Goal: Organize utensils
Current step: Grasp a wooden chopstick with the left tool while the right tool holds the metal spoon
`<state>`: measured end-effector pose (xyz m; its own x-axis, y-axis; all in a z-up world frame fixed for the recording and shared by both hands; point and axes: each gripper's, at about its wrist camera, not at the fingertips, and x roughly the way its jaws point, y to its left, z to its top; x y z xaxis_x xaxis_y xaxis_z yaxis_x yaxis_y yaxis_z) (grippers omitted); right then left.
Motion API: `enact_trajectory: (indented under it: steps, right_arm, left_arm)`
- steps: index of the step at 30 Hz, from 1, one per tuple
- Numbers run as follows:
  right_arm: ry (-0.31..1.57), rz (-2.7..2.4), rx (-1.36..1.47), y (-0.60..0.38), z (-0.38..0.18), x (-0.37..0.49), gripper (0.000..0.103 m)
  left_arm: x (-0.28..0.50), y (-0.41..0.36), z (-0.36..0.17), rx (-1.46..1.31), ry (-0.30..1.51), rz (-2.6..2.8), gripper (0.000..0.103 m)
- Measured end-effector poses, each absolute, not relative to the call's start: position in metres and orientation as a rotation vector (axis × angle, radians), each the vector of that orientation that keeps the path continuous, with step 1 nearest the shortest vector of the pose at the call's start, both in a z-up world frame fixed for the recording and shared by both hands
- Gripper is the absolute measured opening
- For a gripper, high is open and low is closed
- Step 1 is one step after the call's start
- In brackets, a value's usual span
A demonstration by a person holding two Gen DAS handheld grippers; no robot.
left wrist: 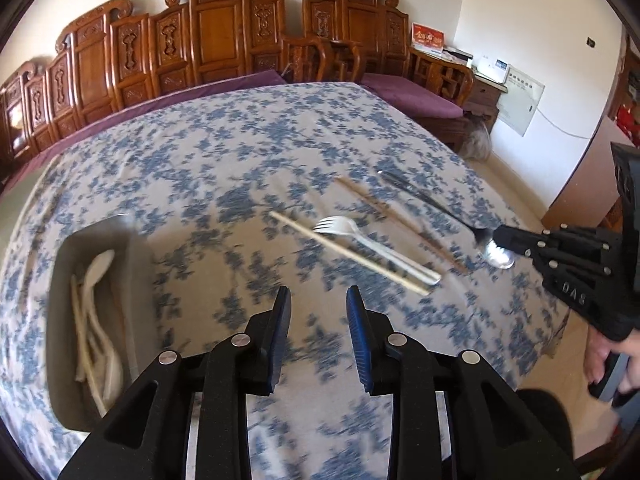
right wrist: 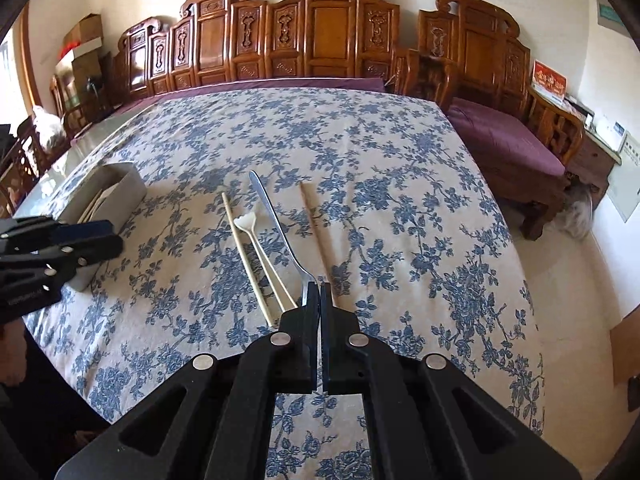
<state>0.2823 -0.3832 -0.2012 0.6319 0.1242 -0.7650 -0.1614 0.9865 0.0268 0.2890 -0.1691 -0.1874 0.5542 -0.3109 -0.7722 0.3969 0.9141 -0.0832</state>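
My right gripper (right wrist: 320, 286) is shut on the bowl end of a metal spoon (right wrist: 276, 224), whose handle points away over the table; it also shows in the left wrist view (left wrist: 432, 204). Next to it lie a white plastic fork (right wrist: 260, 240), a pale chopstick (right wrist: 246, 256) and a brown chopstick (right wrist: 316, 232). My left gripper (left wrist: 318, 296) is open and empty above the cloth, between a grey utensil tray (left wrist: 136, 280) and the fork (left wrist: 360, 240). The tray holds a white spoon (left wrist: 96, 272) and pale chopsticks.
The table carries a blue floral cloth (right wrist: 360, 152). Carved wooden benches with purple cushions (right wrist: 508, 136) stand behind and to the right. The table's right edge drops to the floor (left wrist: 516, 184).
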Motion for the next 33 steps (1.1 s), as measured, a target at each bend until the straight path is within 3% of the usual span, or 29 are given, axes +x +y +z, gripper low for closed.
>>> enact_trajectory:
  steps: [12,25,33]
  right_arm:
    - [0.877,0.139,0.036,-0.415,-0.201,0.289,0.002]
    - [0.86,0.127,0.071,-0.429,-0.193,0.289,0.002]
    - [0.848,0.162,0.054,-0.414,-0.187,0.284,0.002]
  left_arm:
    - [0.345,-0.223,-0.246,0.074,1.021,-0.383,0.027]
    - [0.366,-0.245,-0.262,0.134,1.059,-0.29,0.032]
    - [0.356,-0.219,-0.262,0.125,1.084,-0.268,0.014]
